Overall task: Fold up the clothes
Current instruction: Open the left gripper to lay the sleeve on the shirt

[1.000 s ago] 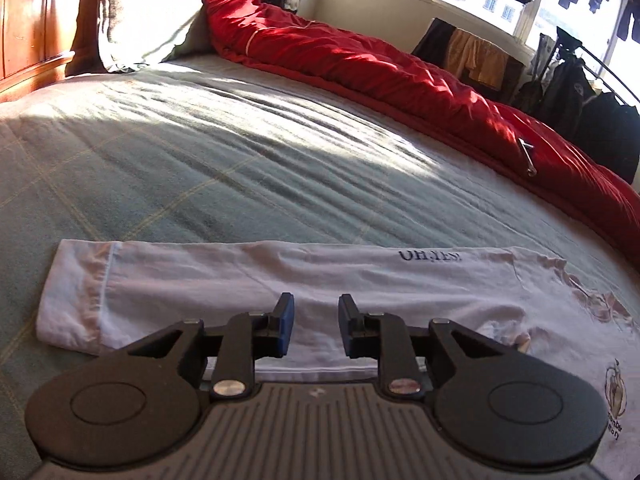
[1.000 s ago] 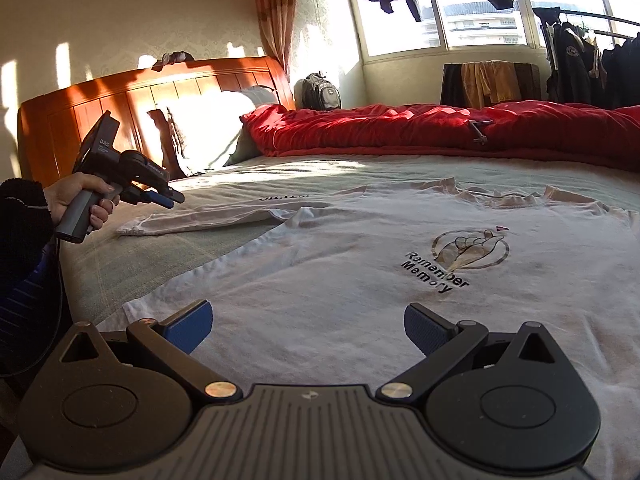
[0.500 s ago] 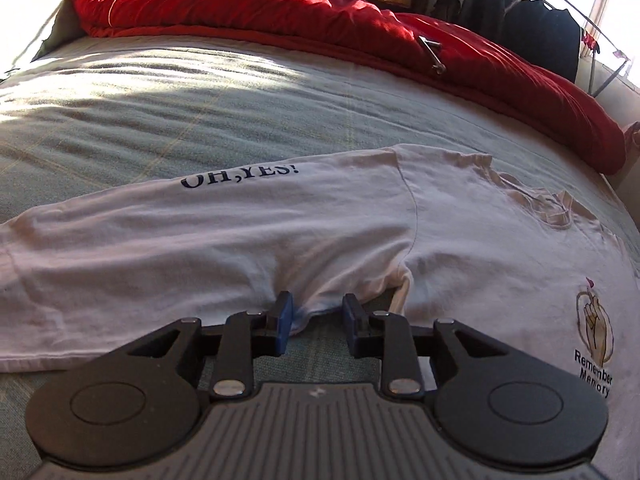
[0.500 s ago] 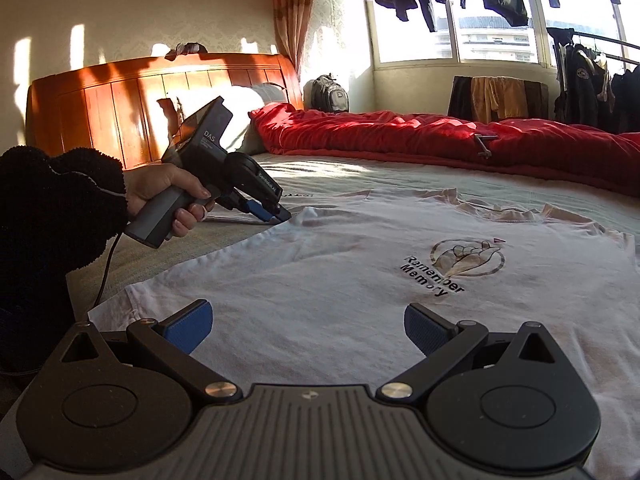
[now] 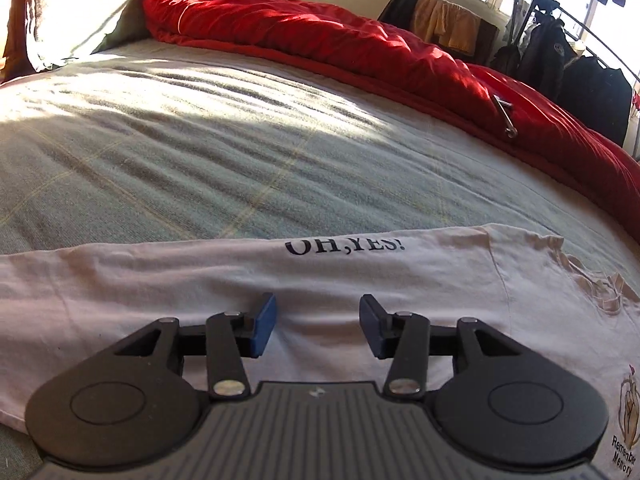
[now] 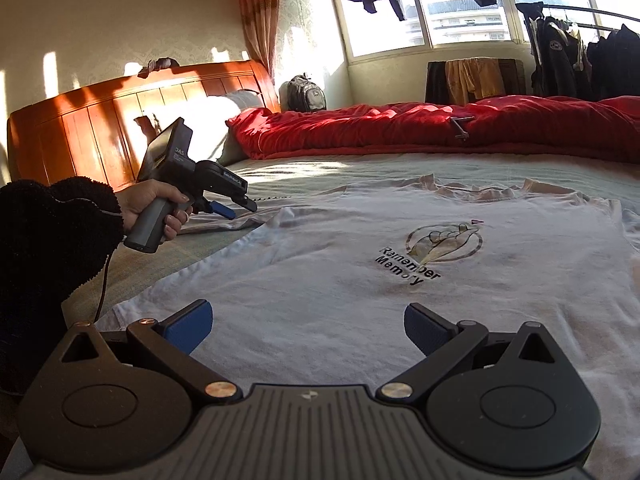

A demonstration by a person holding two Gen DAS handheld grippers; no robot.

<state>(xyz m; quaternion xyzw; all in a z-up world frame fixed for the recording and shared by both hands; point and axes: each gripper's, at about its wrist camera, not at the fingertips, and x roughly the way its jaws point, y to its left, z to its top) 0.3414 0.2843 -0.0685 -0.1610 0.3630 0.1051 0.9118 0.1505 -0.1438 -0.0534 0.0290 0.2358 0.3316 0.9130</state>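
A white long-sleeved shirt lies flat, front up, on the bed, with a "Remember Memory" print on its chest. Its sleeve, printed "OH,YES!", stretches out to the left. My left gripper hangs just over the upper part of this sleeve. Its jaws are opening, and only flat cloth lies under the gap, with nothing pinched. The right wrist view shows the same left gripper in a hand with a black fleece sleeve. My right gripper stands wide open above the shirt's hem, holding nothing.
The grey-green bedcover spreads beyond the sleeve. A red quilt runs along the far side of the bed. A wooden headboard and pillow are at the left, with a backpack and hung clothes by the window.
My left gripper travelled from the cuff end along the sleeve toward the shoulder and dropped closer to it, and its jaws spread wider. The right gripper stayed put, open.
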